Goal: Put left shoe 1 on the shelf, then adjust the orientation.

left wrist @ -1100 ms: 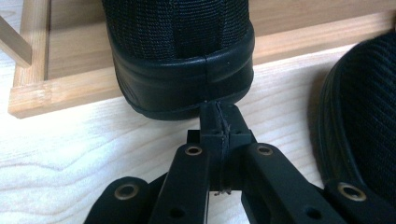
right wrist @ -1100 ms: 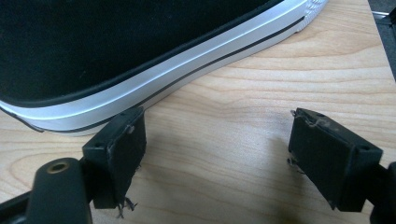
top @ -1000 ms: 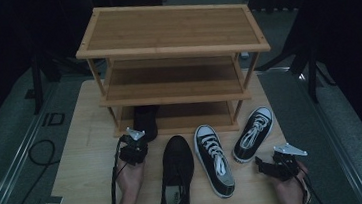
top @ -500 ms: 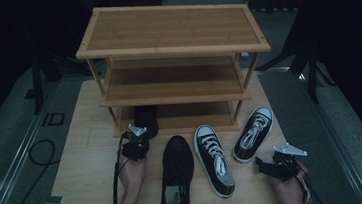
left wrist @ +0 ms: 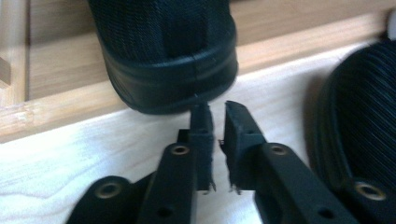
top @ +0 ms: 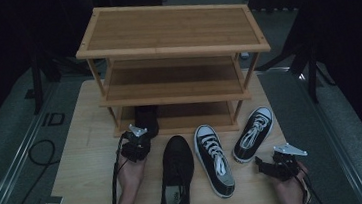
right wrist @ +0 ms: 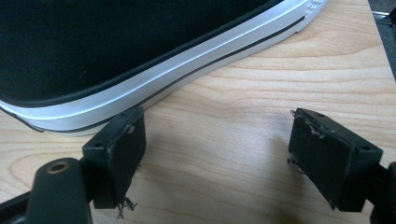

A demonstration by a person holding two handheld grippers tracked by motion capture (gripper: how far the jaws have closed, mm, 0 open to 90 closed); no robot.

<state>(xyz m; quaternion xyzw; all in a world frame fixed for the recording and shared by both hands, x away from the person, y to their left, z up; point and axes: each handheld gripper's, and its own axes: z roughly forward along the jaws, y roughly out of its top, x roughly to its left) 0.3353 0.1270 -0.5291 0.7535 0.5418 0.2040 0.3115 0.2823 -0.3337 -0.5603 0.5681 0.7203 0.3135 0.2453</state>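
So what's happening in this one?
A person is putting shoes on a wooden shoe rack. One black shoe sits on the bottom shelf; the left hand-held gripper, jaws just opening with nothing between them, is right behind its heel. Another black shoe and two black-and-white sneakers wait on the table. The right hand-held gripper is open.

Rack (top: 174,50): we see it at the board's (top: 77,192) far edge.
Lowest shelf: one shoe (top: 146,119), left end.
Front edge: a shoe (top: 176,183).
Right of it: two sneakers (top: 214,159), (top: 253,134).
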